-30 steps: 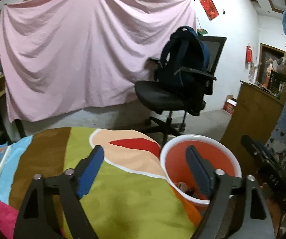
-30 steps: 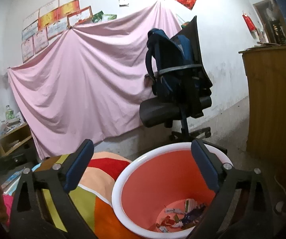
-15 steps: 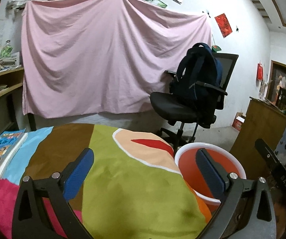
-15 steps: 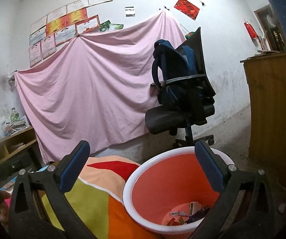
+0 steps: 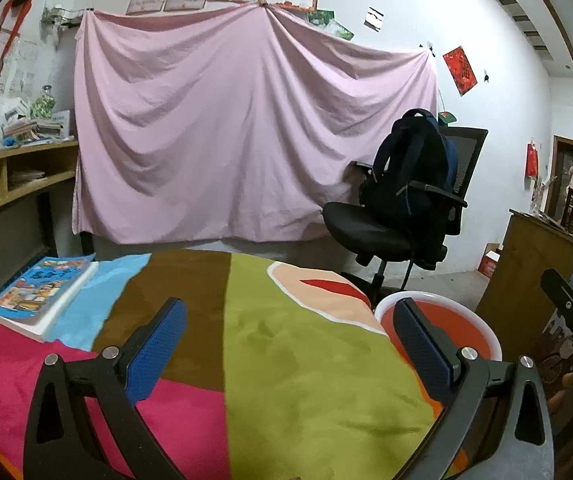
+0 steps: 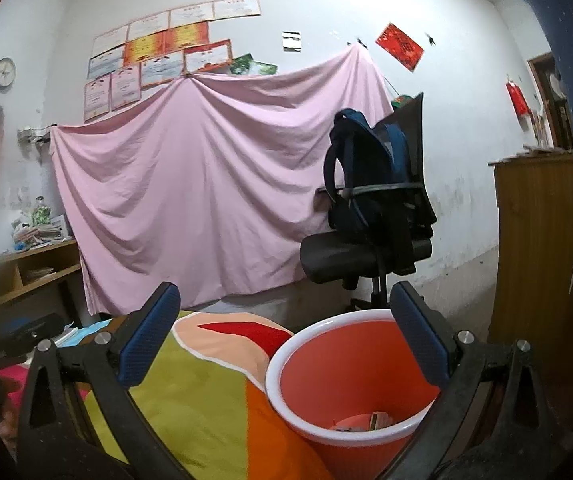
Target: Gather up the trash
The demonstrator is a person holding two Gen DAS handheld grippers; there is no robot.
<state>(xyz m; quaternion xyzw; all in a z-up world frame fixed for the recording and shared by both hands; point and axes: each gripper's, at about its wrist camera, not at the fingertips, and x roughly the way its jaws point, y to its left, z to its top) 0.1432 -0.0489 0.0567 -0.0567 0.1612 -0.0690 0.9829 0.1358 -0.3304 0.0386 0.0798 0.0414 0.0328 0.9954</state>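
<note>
an orange bin (image 6: 350,380) with a white rim stands upright just beside the colourful cloth's (image 6: 206,392) edge, scraps of trash (image 6: 370,422) lying at its bottom

My left claw (image 5: 290,328) had black arms and blue, dimpled pads, and my right claw (image 6: 286,312) matched it. The cloth (image 5: 306,380) on the desk was patchwork: lime green, brown, magenta, sky blue, peach with a red wedge, orange. The bin (image 6: 350,364) was orange-red with a white rim. A pale pink sheet (image 5: 246,132) draped the white wall, beside a black chair (image 5: 370,232) carrying a navy backpack (image 5: 414,168).
</note>
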